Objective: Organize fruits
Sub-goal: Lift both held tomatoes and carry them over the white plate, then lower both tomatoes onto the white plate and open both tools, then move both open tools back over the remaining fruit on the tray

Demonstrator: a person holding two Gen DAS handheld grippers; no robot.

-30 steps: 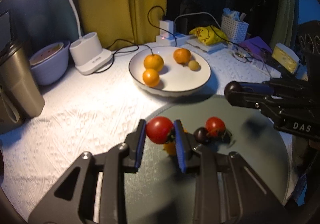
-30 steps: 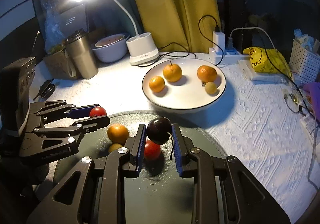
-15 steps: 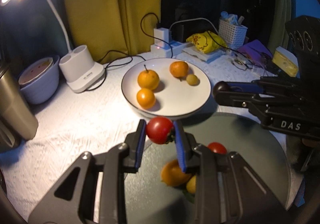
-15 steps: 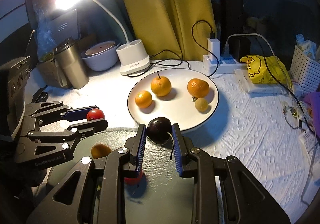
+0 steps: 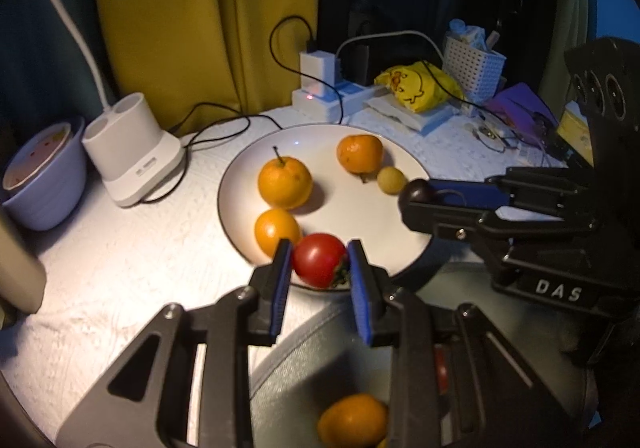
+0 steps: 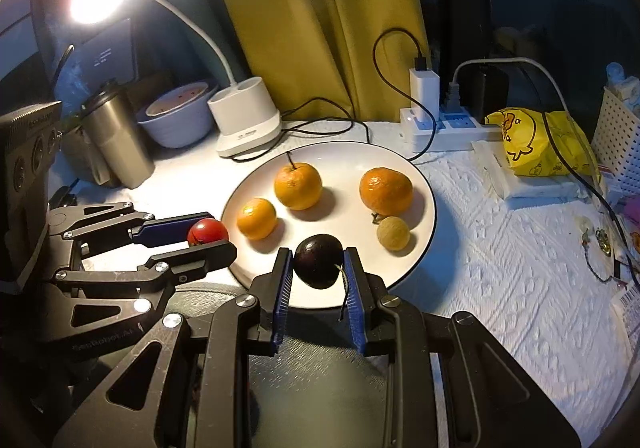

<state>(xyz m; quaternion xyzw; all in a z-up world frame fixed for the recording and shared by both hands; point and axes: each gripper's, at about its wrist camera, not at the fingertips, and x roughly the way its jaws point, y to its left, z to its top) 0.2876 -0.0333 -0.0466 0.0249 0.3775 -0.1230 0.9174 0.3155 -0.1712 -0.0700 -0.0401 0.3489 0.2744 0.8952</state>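
Step in hand: transfer of two fruits toward the white plate (image 6: 420, 176), judged from both grippers being loaded and poised at its near rim. The left gripper (image 5: 320, 268) is closed on a red tomato (image 5: 319, 259), both blue pads pressed to its sides; in the left wrist view the tomato sits lower centre, over the plate's near edge. The right gripper (image 6: 318, 268) is closed on a dark plum (image 6: 318, 261), its thin stem hanging by the right pad; in the right wrist view it lies just below centre, likewise over the near rim. On the plate: three oranges and one small pale round fruit (image 6: 393, 233), grouped centre to right of centre. Lower in the left wrist view, a dark round tray (image 5: 312, 360) holds at least one more orange (image 5: 352, 424). Next move, as a judgement: carry each fruit onward over a bare patch of plate, lower it clear of the fruits already there, then part the pads gently, as round fruit is liable to roll
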